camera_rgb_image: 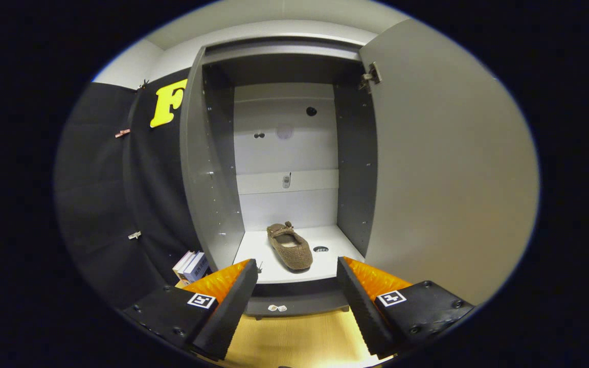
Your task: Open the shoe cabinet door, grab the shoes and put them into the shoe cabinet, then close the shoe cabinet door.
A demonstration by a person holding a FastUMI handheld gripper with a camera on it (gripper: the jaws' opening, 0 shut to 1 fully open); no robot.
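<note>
A tall grey shoe cabinet (207, 168) stands straight ahead with its door (443, 168) swung wide open to the right. On the cabinet's white bottom shelf (340, 240) lies one brown fuzzy shoe (290, 246), toe pointing out toward me and a little right. My gripper (297, 271) is open, its two fingers spread wide with nothing between them. It hangs just in front of the shelf's front edge, and the shoe lies beyond the fingertips, in line with the gap.
A few books (191, 266) stand on the floor left of the cabinet, against the black booth wall. Wooden floor (294, 337) lies below the fingers. The open door blocks the right side. A small round fitting (320, 249) sits on the shelf right of the shoe.
</note>
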